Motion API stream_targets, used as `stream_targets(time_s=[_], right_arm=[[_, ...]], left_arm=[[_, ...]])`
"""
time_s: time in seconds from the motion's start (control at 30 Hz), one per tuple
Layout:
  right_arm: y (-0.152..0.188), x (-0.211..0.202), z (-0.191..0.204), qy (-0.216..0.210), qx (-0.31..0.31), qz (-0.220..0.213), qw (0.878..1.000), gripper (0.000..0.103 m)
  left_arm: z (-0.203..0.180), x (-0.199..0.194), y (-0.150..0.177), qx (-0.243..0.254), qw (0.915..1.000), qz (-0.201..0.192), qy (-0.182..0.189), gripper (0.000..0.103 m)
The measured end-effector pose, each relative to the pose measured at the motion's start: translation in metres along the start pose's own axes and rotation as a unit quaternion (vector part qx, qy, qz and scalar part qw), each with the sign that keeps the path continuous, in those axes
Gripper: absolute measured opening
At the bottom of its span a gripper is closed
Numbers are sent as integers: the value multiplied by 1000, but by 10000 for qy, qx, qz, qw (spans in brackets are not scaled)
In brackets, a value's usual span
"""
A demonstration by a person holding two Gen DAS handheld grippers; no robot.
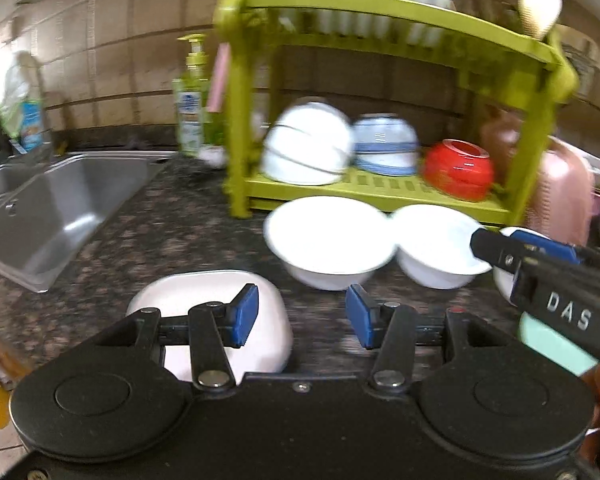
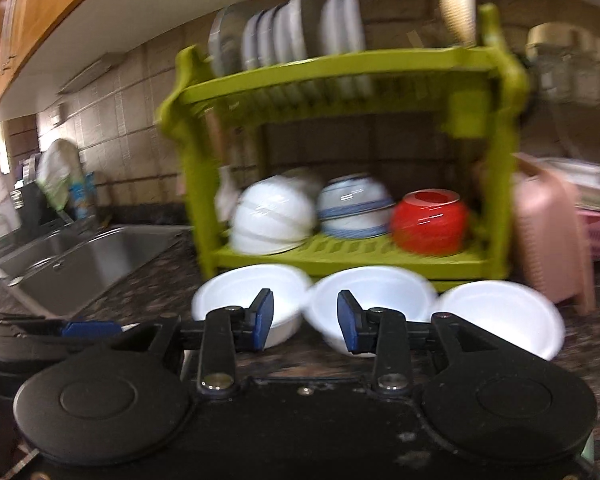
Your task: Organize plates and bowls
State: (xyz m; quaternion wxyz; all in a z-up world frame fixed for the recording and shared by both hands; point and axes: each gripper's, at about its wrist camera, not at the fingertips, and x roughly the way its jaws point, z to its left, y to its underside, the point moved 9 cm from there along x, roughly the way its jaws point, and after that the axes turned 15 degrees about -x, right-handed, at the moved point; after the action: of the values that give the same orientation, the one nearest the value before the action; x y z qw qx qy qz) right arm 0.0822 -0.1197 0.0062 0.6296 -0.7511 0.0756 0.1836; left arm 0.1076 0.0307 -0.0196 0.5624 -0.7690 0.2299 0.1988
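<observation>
Bowls [image 2: 372,304] wait upright before the rack [image 2: 340,68]; your left gripper [image 1: 302,316] and right gripper [image 2: 305,320] hover spread, empty, ready to pick.

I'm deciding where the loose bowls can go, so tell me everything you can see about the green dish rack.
The green dish rack looks like lime plastic, with two slatted tiers on side posts. It stands on the dark speckled counter against the tiled wall, right of the sink. Plates stand on edge in the top tier. Upside-down white bowls, a blue-banded bowl and a red bowl fill the lower tier. The views are blurred.
</observation>
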Motion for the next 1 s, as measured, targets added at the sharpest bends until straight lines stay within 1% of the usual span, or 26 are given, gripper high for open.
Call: stream_targets(time_s=[0.07, 0.17, 0.27, 0.43, 0.6, 0.63, 0.67, 0.73, 0.77, 0.83, 0.87, 0.93, 1.0], right_arm=[[5, -7, -21, 164, 92, 6, 9998, 37], [15, -19, -52, 358, 257, 126, 9989, 38], [27, -28, -84, 465, 528, 278, 9971, 38], [56, -39, -132, 611, 1066, 556, 9909, 38], [87, -39, -166, 861, 1224, 934, 9843, 38], [94, -39, -171, 875, 1273, 1024, 9827, 36], [100, -37, -175, 863, 1315, 1129, 9811, 31], [115, -32, -182, 781, 1410, 1405, 9769, 26], [123, -30, -184, 753, 1474, 1533, 9742, 26], [136, -26, -188, 652, 1617, 1747, 9691, 25], [140, -25, -188, 589, 1688, 1811, 9671, 23], [145, -26, -188, 451, 1788, 1880, 9647, 22], [146, -26, -186, 426, 1781, 1872, 9651, 22]], left_arm=[[-16, 2, 5, 34, 9998, 91, 197, 56], [-41, 6, 16, 189, 9990, 208, 357, 56], [-66, 11, 27, 406, 9973, 357, 488, 56], [-106, 19, 51, 748, 9909, 778, 806, 56], [-138, 26, 73, 941, 9841, 1136, 987, 55], [-142, 28, 78, 977, 9828, 1213, 994, 55], [-146, 30, 82, 1002, 9814, 1289, 1006, 55], [-152, 35, 89, 1034, 9790, 1432, 1019, 53], [-154, 37, 92, 1023, 9782, 1492, 1020, 51], [-156, 42, 97, 1007, 9764, 1617, 1015, 51], [-157, 45, 98, 980, 9759, 1666, 1009, 51], [-159, 49, 102, 953, 9740, 1796, 1001, 47], [-161, 52, 105, 948, 9724, 1887, 996, 47]])
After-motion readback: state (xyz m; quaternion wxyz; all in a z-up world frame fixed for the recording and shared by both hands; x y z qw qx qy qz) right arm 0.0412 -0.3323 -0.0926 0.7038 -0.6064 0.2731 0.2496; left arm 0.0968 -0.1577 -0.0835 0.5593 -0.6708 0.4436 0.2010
